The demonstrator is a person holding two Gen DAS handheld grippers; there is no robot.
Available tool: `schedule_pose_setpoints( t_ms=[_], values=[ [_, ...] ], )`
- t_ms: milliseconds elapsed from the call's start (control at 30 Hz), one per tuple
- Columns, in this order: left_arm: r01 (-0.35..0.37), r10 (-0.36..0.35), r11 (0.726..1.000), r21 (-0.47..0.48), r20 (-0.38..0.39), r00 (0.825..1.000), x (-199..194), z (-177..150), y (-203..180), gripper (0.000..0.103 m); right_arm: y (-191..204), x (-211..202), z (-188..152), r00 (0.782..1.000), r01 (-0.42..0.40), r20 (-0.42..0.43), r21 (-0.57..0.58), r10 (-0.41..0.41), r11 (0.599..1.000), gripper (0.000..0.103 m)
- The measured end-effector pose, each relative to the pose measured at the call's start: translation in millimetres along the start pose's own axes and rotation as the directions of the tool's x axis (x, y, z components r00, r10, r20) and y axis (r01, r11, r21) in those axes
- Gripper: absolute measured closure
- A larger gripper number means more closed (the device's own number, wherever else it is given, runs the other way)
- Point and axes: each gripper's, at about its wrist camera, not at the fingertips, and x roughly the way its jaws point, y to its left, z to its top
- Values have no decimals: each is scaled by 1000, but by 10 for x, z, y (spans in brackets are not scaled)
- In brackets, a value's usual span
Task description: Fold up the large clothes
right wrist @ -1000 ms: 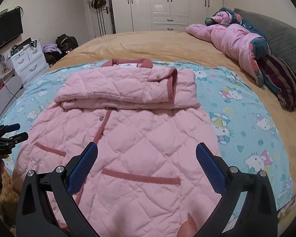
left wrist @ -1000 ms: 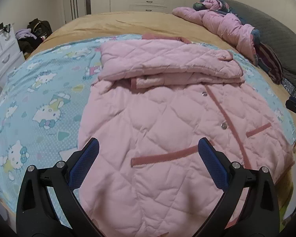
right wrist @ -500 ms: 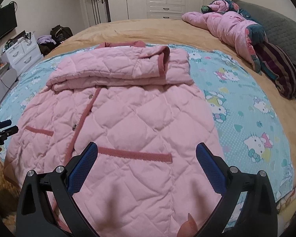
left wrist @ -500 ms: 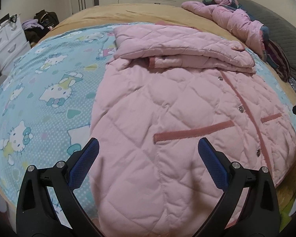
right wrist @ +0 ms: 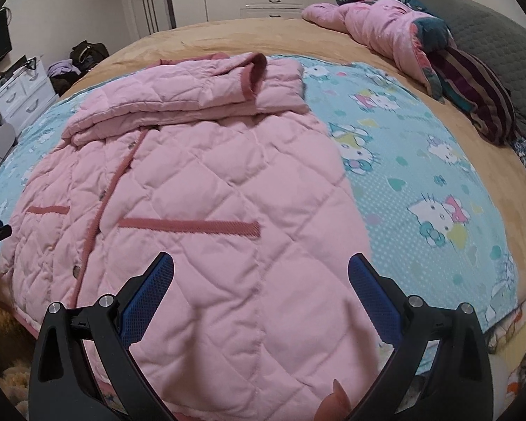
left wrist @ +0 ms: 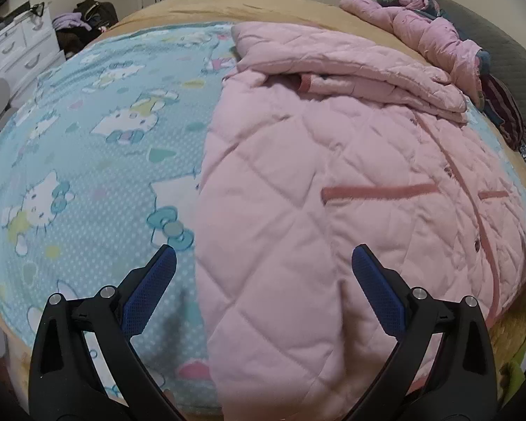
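The left gripper (left wrist: 263,273) gapes wide above the coat's (left wrist: 333,210) hem, its 9 o'clock finger over the sheet (left wrist: 87,161). The right gripper (right wrist: 261,280) is equally wide, gripping nothing, over the coat (right wrist: 200,189) at 12 o'clock. The pink quilted coat lies flat on the cartoon sheet (right wrist: 420,175), sleeves folded across its chest. A pink quilt (right wrist: 375,24) is heaped at 1 o'clock.

Both wrist views look up the bed (left wrist: 270,3) from its foot — close, sharing (from opposite sides) the coat (left wrist: 333,210).
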Motion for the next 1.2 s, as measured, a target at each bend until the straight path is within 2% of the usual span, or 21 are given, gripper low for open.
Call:
schedule_pose_setpoints(
  t_ms=[367,633,967,1100,1200],
  values=[
    [23,-22,999,25,-45,999,54,-251,14,9,-195,-44,-204,999,22,-35,20,-22,1000,4],
    [144,-145,989,-13,-82,986,126,-459,31,9,-253,-77,-332,998,18,-57,18,-17,1000,4],
    [139,-140,990,-8,-80,987,126,-564,-18,9,-415,-87,-503,993,12,-114,33,-8,999,4],
    [137,-137,991,-2,-87,987,120,-597,-46,9,-552,-15,-621,986,-11,-167,79,24,997,4],
    [141,-141,990,-7,-86,986,126,-597,-36,9,-605,39,-678,978,-72,-185,110,91,991,4]
  ],
)
